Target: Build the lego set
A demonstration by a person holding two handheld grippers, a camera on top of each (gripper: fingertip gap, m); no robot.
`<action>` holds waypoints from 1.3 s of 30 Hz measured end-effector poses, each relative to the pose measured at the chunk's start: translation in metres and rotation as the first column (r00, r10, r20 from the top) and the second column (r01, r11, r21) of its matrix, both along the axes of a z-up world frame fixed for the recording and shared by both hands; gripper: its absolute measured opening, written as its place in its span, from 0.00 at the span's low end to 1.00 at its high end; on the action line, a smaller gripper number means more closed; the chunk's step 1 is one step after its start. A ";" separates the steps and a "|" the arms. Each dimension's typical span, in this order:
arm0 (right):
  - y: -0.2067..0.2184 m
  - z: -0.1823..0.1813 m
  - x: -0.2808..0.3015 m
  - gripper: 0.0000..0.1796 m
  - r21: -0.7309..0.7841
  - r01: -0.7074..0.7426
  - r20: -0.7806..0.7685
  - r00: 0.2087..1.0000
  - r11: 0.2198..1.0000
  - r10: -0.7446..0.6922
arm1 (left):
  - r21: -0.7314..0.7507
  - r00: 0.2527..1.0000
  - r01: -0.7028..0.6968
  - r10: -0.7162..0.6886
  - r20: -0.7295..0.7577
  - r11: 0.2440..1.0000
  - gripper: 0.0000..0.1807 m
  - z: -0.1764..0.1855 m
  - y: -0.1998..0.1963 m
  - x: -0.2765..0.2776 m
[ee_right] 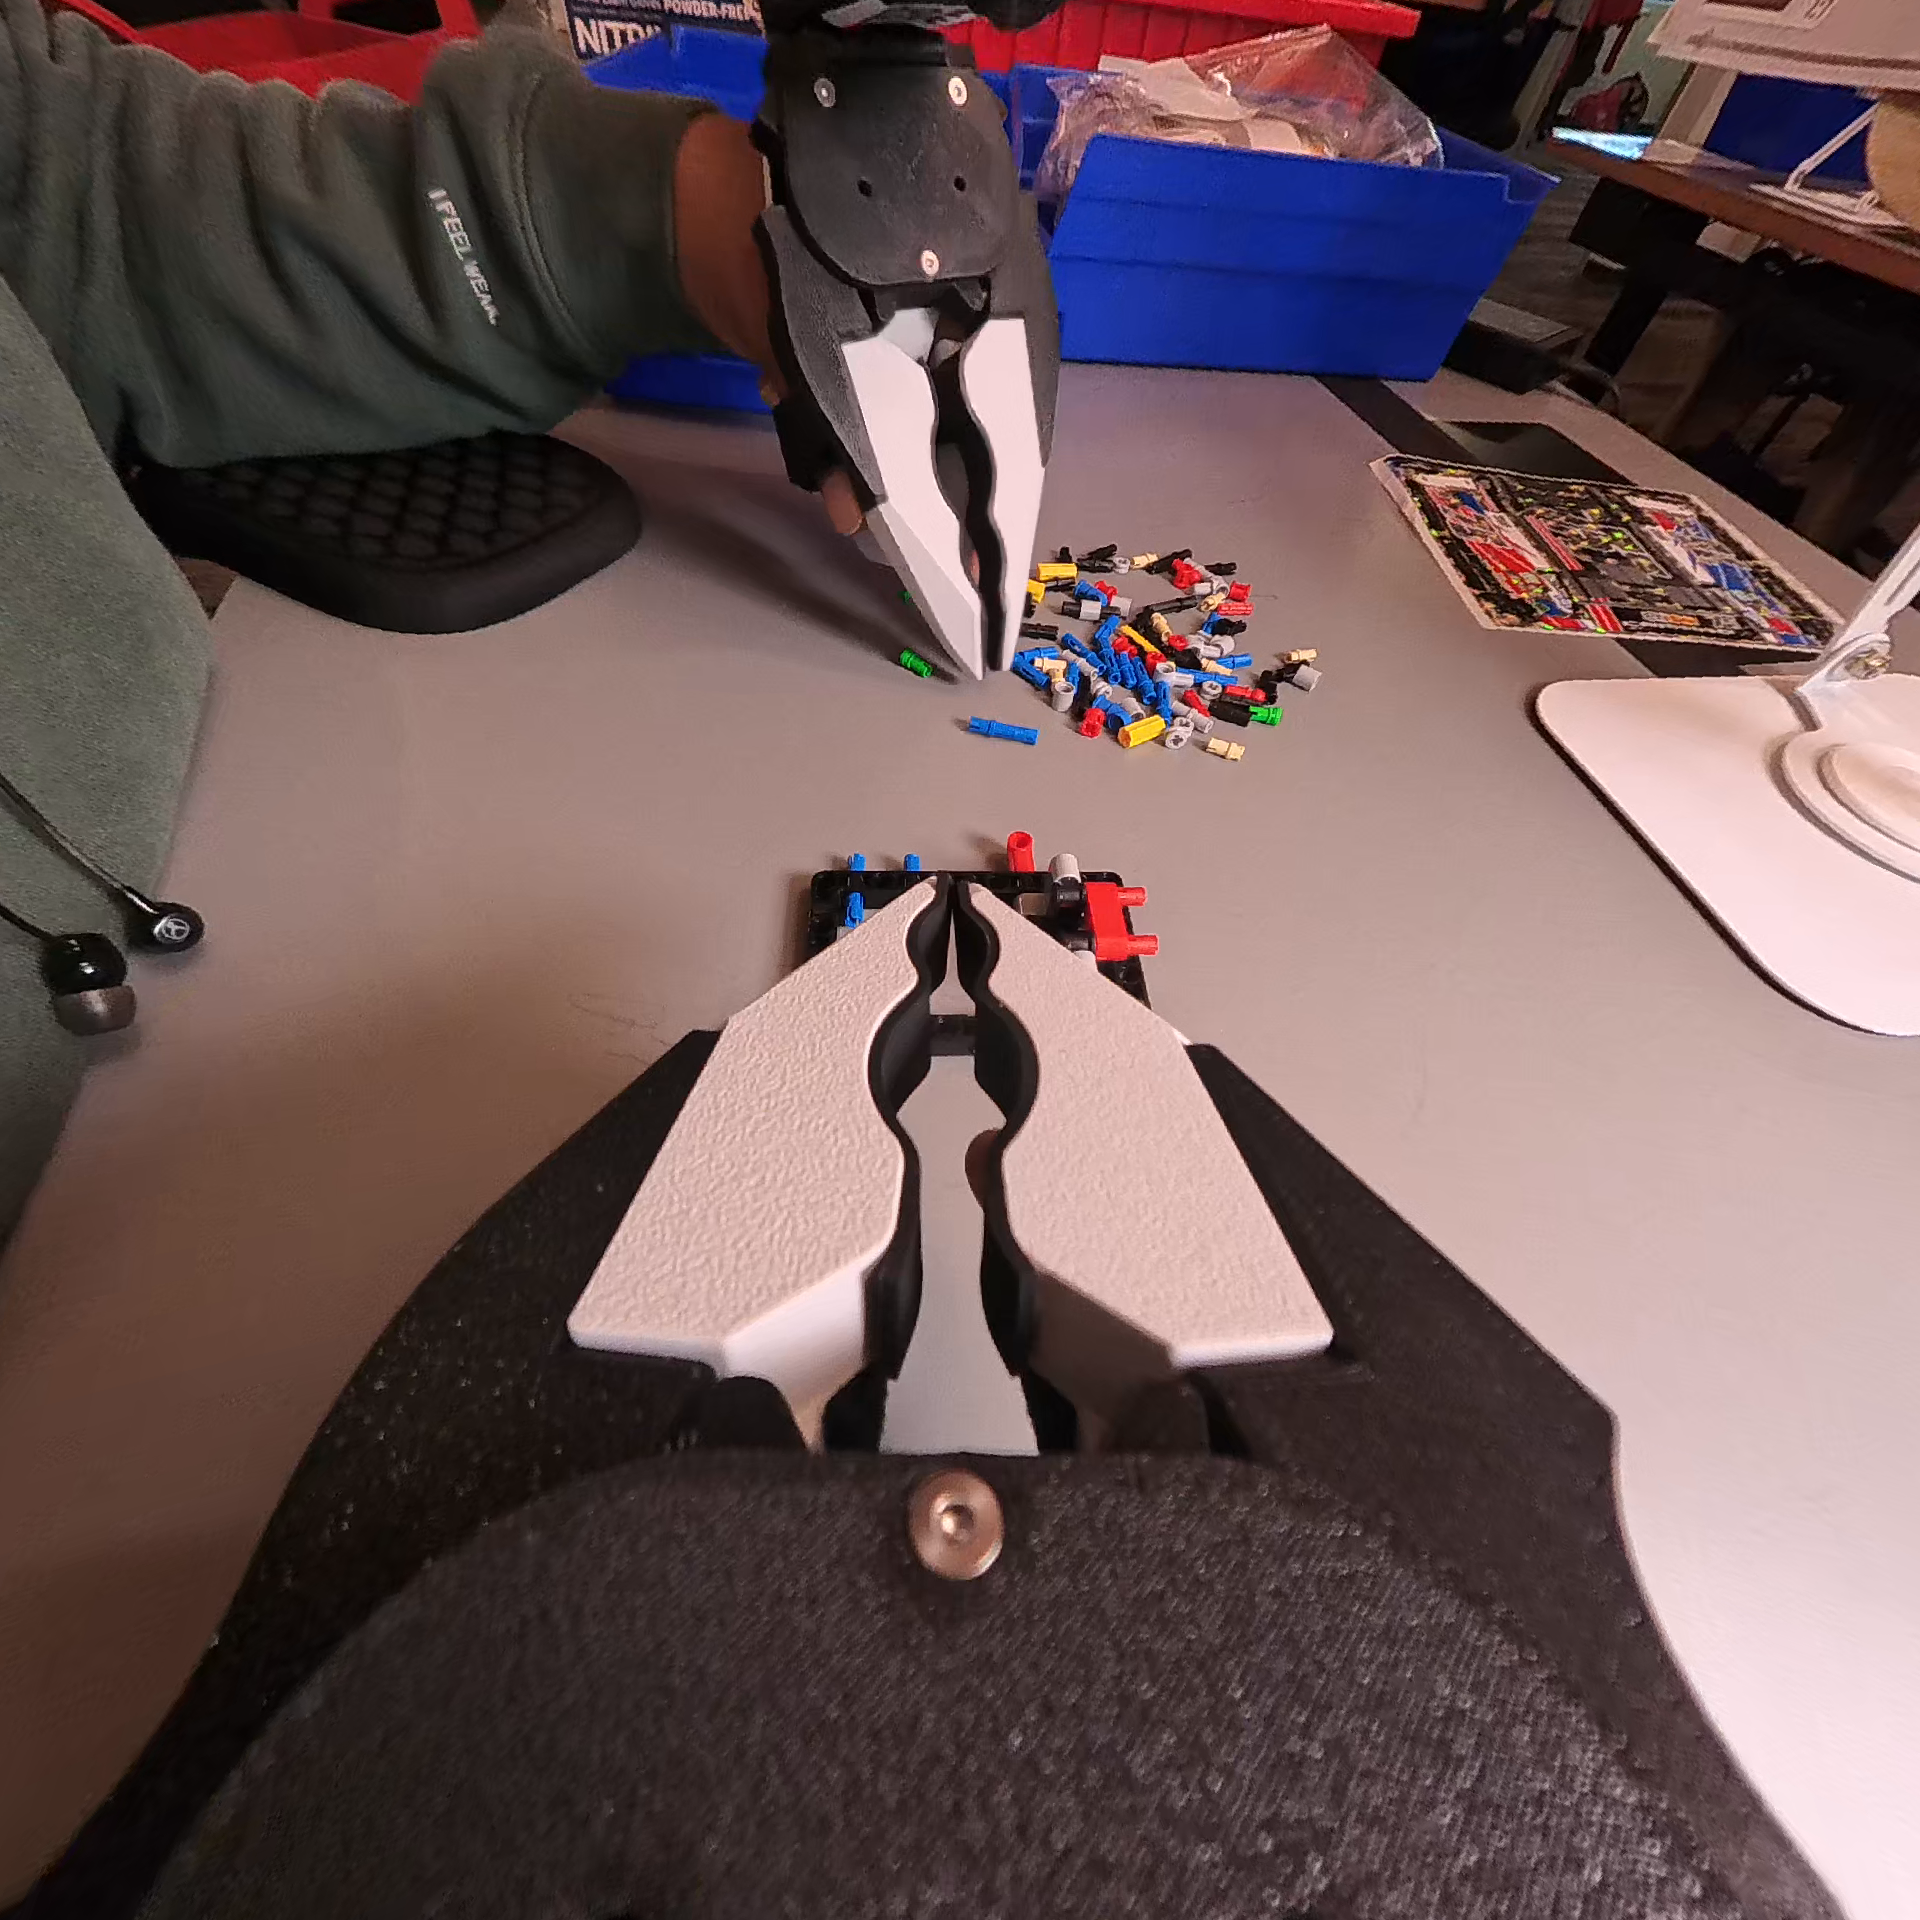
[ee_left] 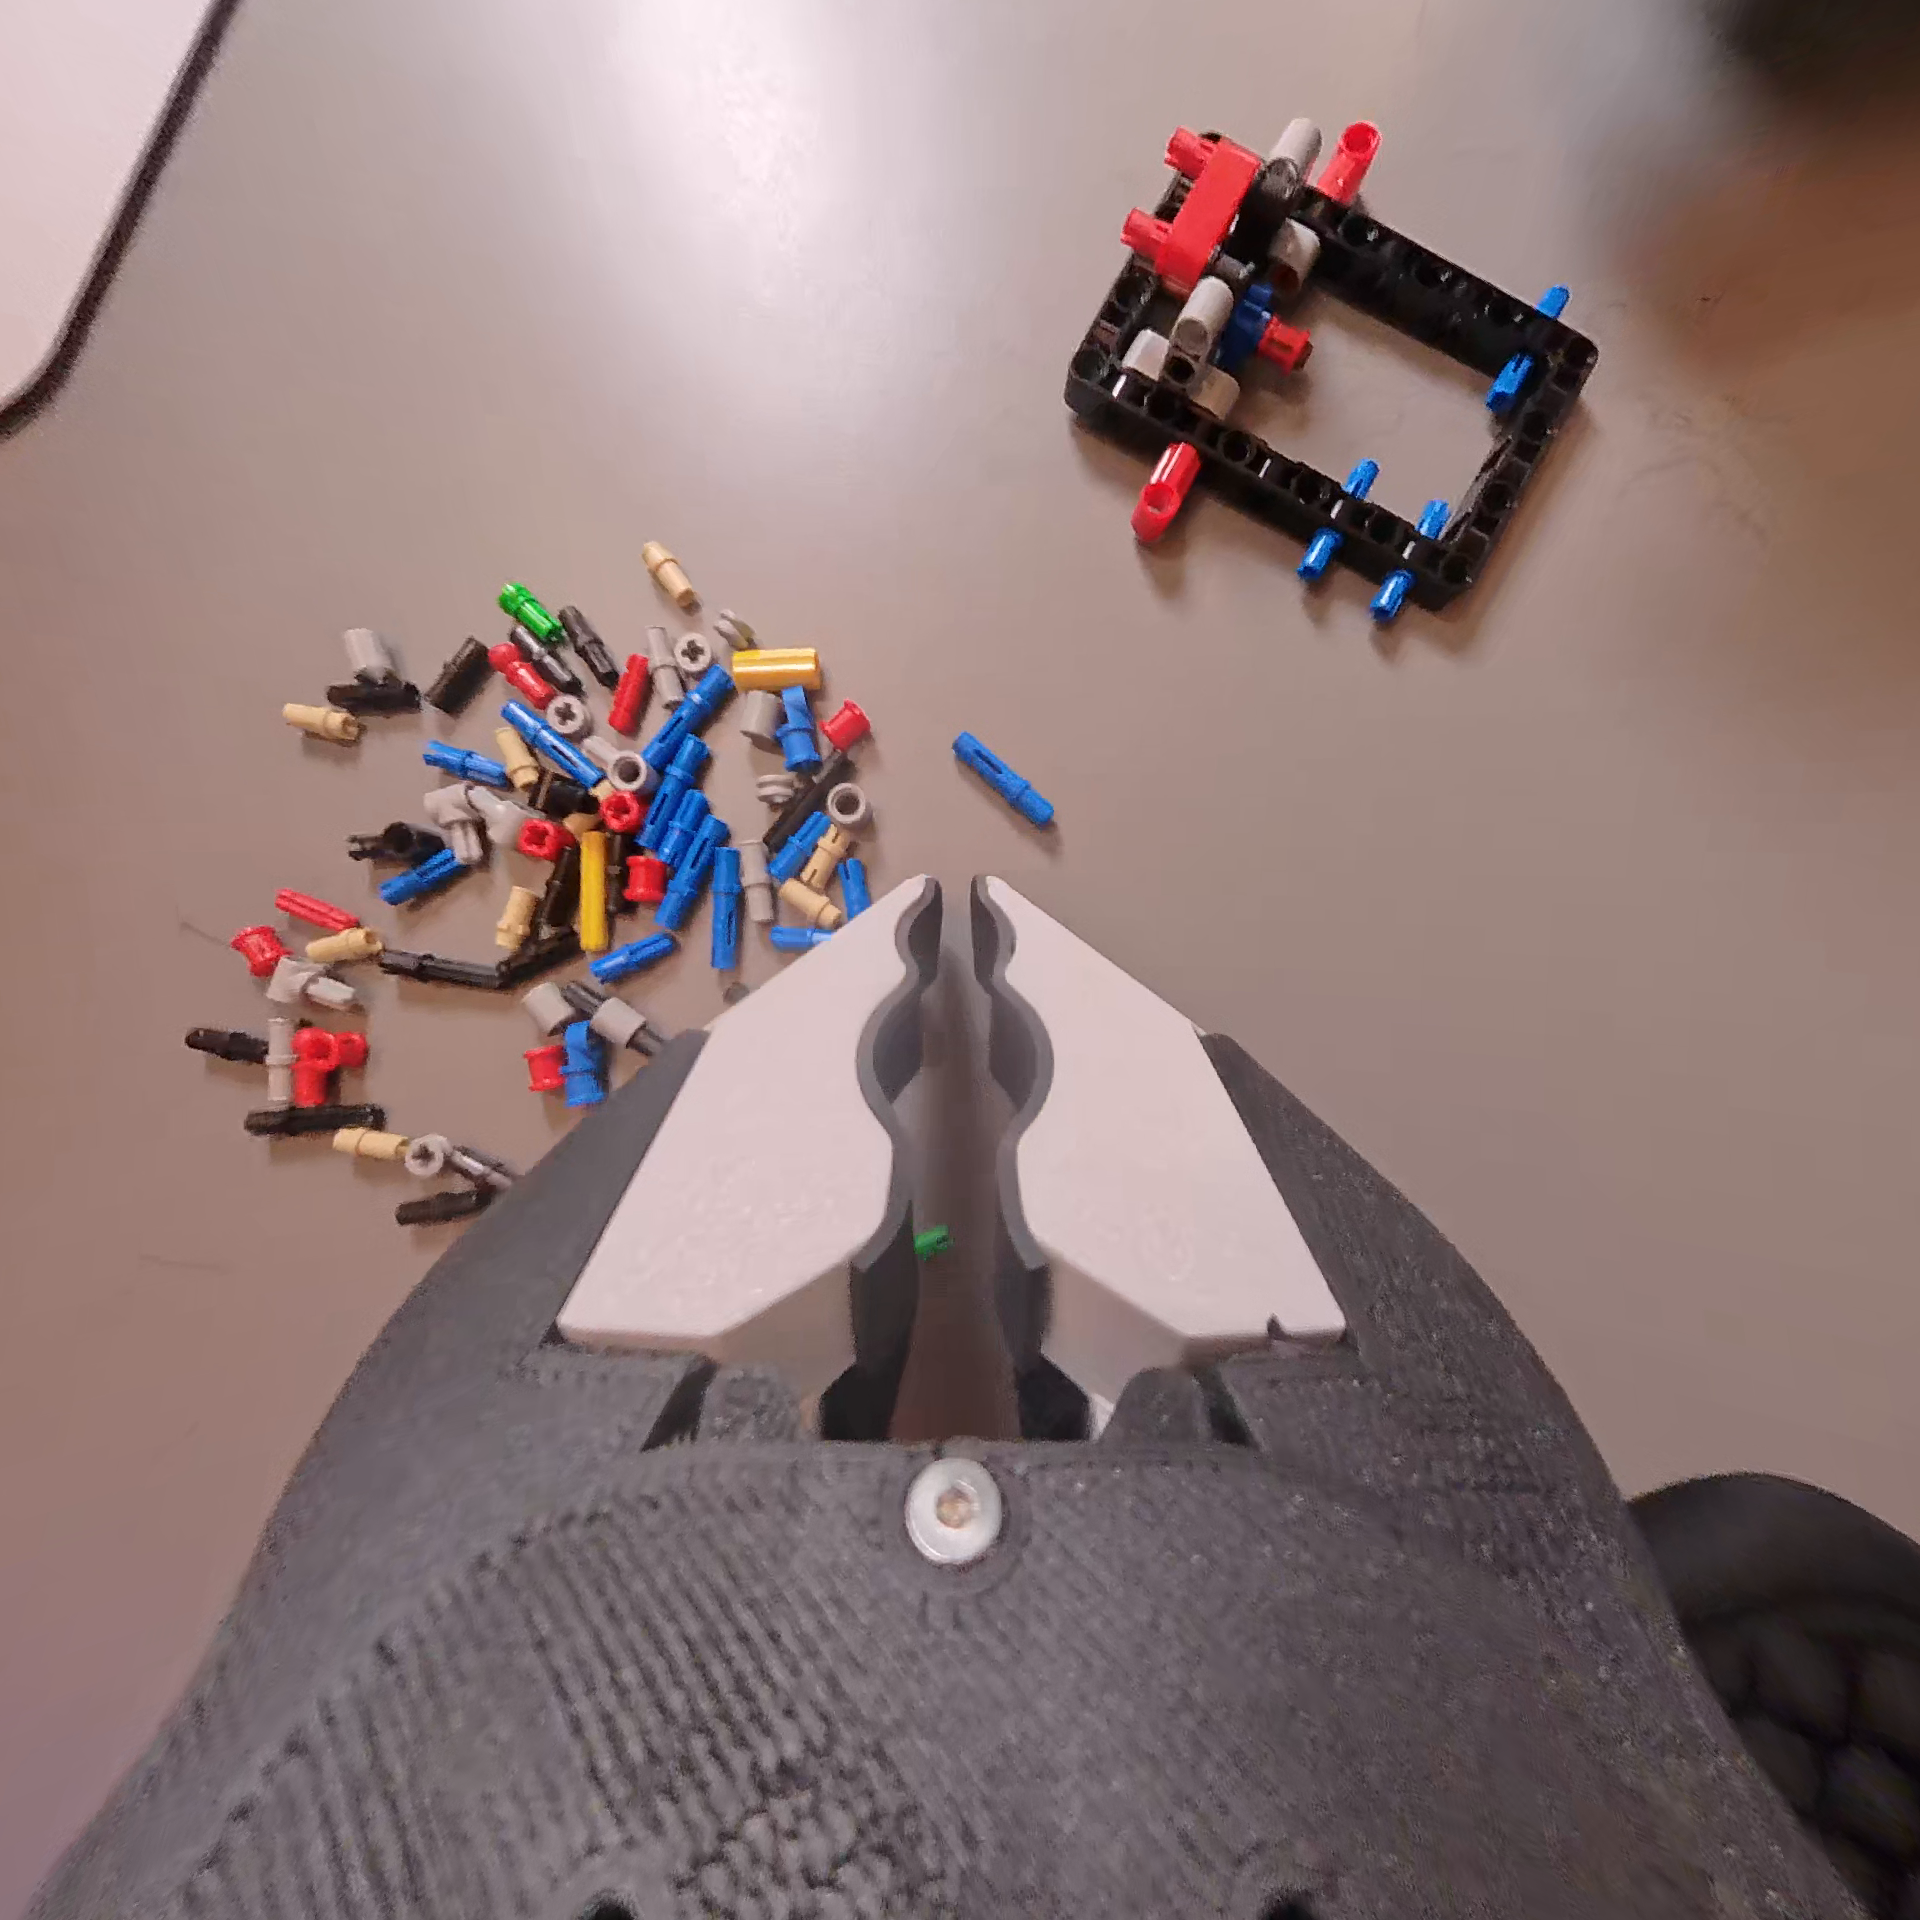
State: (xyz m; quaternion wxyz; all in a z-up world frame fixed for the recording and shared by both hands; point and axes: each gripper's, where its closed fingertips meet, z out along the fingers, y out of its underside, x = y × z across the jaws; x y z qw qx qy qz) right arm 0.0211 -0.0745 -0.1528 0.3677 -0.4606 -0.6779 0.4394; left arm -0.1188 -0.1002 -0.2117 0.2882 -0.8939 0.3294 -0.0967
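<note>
My right gripper (ee_right: 954, 896), tips nearly together and gripping nothing, hovers over the black frame assembly (ee_right: 831, 904). Beyond, my left gripper (ee_left: 956, 891), likewise pinched empty, points beside the loose pin pile (ee_left: 623, 821). Pins look light, rigid, slippery; I'd pinch one mid-shaft.

Open table between pile and frame

Bare table (ee_right: 582, 790) separates the pin pile (ee_right: 1153, 655) from the black frame (ee_right: 831, 904); one blue pin (ee_right: 1003, 729) lies between.
</note>
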 end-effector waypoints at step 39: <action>-0.005 -0.012 -0.003 0.00 -0.017 -0.031 0.044 0.999 0.999 0.032 | 0.116 0.955 0.285 -0.293 0.053 0.951 0.16 0.001 0.028 0.050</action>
